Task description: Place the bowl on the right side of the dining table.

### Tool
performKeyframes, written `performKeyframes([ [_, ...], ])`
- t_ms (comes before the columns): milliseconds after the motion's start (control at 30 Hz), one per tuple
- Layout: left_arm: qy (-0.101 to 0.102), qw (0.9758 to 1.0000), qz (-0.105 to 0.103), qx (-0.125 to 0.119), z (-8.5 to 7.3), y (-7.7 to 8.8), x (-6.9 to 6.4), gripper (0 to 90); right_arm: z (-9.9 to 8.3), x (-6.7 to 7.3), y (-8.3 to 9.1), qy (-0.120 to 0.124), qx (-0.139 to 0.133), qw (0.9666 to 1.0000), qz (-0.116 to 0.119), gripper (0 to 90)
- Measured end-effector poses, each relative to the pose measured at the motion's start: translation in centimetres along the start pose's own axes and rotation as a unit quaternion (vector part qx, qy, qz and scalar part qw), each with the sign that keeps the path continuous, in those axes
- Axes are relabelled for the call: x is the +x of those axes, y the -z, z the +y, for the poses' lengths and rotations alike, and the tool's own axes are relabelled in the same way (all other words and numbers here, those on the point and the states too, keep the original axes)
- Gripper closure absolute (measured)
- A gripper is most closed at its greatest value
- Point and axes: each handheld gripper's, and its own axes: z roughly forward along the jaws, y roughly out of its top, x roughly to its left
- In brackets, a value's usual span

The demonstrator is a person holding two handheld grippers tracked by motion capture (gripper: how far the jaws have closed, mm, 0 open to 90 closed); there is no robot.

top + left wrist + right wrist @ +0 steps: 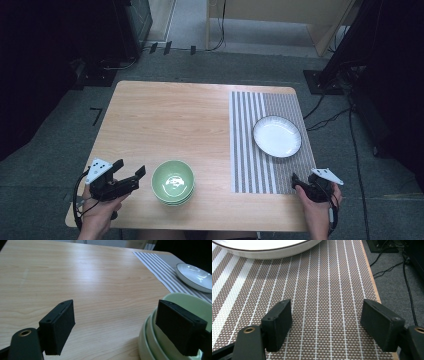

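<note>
Item one: stack of green bowls, pale glazed, nested, standing near your front edge of the wooden table, left of centre. In the left gripper view the stack's rims sit at lower right, with one jaw of your gripper in front of the top bowl and no pad pressing on it. No writing or mark can be read on the bowls.

Item two: your left gripper, just beside the stack on its left, jaws spread apart with bare tabletop between them, gripping nothing. Its grey three-cornered plate faces up.

Item three: your right gripper, well apart from the bowls, at the near right corner of the table. Its jaws stand wide over the woven weave, released, nothing between them.

Item four: striped placemat, brown and white, covering the right part of the table.

Item five: white plate with a dark rim, lying on the mat's far half. No label legible.

Surroundings: grey carpet with black cables trailing at right.
</note>
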Motion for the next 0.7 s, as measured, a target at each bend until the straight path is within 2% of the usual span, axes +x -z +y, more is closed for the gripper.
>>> performKeyframes([
  [167,-0.008,0.9999,-0.013,-0.001,-0.2,-0.3,-0.9,21.5,0.0,0.0,0.0,0.000,0.000,1.0000,0.000,24.8],
  [200,-0.011,0.9997,-0.023,0.001,-0.3,-0.4,-1.2,23.5,0.0,0.0,0.0,0.000,0.000,1.0000,0.000,24.8],
  [333,-0.020,0.9992,-0.034,0.008,-0.5,-0.7,-1.8,25.2,0.0,0.0,0.0,-0.001,0.000,1.0000,0.000,24.8],
  [400,-0.028,0.9990,-0.033,0.013,-0.7,-0.9,-2.3,32.4,0.0,0.0,0.0,-0.001,0.000,1.0000,0.000,24.8],
  [433,-0.031,0.9990,-0.029,0.015,-0.8,-0.9,-2.5,32.4,0.0,0.0,0.0,-0.001,0.000,1.0000,0.000,24.8],
  [533,-0.042,0.9986,-0.020,0.025,-1.0,-1.2,-3.2,39.0,0.0,0.0,0.0,-0.001,0.000,1.0000,0.000,24.9],
  [567,-0.048,0.9983,-0.017,0.027,-1.1,-1.2,-3.4,44.2,0.0,0.0,0.0,-0.001,0.000,1.0000,0.000,25.0],
  [600,-0.051,0.9981,-0.018,0.028,-1.2,-1.3,-3.6,44.2,0.0,0.0,0.0,-0.001,0.000,1.0000,0.000,25.0],
  [633,-0.054,0.9979,-0.020,0.030,-1.2,-1.4,-3.7,51.6,0.0,0.0,0.0,-0.002,-0.001,1.0000,0.000,25.3],
  [667,-0.062,0.9974,-0.020,0.032,-1.4,-1.5,-4.0,54.9,0.0,0.0,0.0,-0.003,-0.001,1.0000,-0.002,26.3],
  [700,-0.062,0.9974,-0.020,0.032,-1.4,-1.5,-4.0,58.8,0.0,0.0,0.0,-0.007,-0.002,1.0000,-0.003,27.2],
])
